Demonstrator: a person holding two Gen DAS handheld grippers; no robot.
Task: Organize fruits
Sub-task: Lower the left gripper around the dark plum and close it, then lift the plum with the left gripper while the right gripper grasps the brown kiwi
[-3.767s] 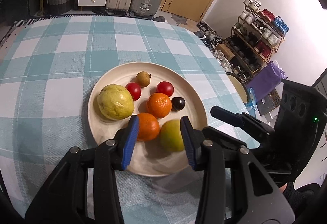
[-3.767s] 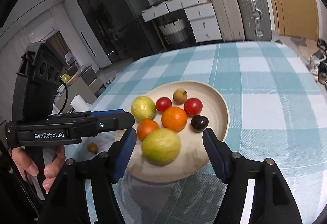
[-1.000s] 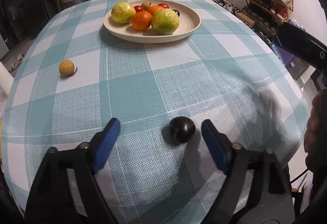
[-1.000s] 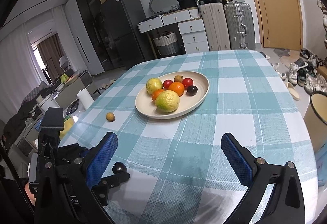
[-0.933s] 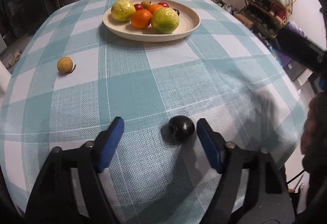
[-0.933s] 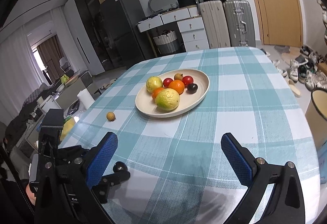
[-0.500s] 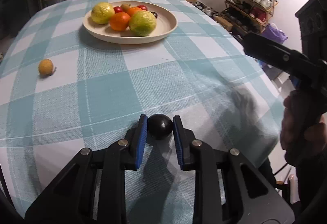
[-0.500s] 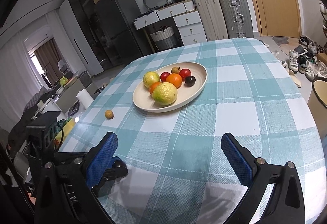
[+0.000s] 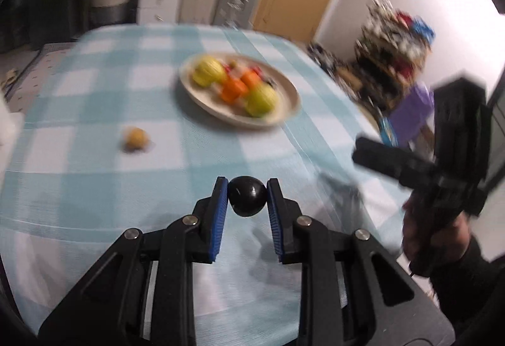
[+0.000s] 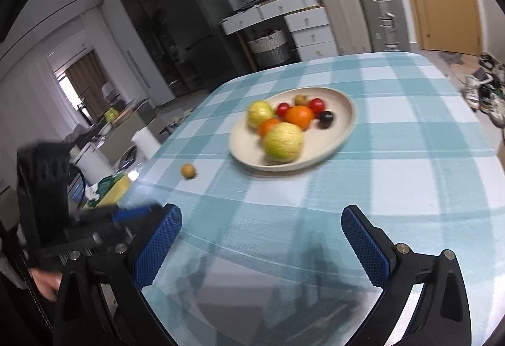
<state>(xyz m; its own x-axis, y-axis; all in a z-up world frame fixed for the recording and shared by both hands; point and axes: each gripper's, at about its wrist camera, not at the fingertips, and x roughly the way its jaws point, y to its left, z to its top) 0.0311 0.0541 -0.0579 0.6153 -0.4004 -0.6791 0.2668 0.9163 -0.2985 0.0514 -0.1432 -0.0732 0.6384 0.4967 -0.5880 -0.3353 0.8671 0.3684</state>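
Note:
My left gripper (image 9: 247,193) is shut on a small dark round fruit (image 9: 246,196), held a little above the checked tablecloth near its front edge. Farther back a cream plate (image 9: 285,107) carries yellow-green, orange and red fruits, all blurred. A small tan fruit (image 9: 135,139) lies alone on the cloth left of the plate. In the right wrist view my right gripper (image 10: 262,238) stands wide open over the near cloth with nothing between its blue pads. That view shows the plate (image 10: 345,122), the tan fruit (image 10: 188,170), and the left gripper's body at the lower left.
The table (image 10: 410,175) wears a teal and white checked cloth and drops off at the near and right edges. A hand holding the right gripper (image 9: 442,219) is at the right. Suitcases (image 10: 375,14) and drawers stand behind the table; a shoe rack (image 9: 394,52) is on the right.
My left gripper closed on the dark fruit on the cloth, then lifted it and swung toward the plate. The right gripper stayed open and shifted slightly.

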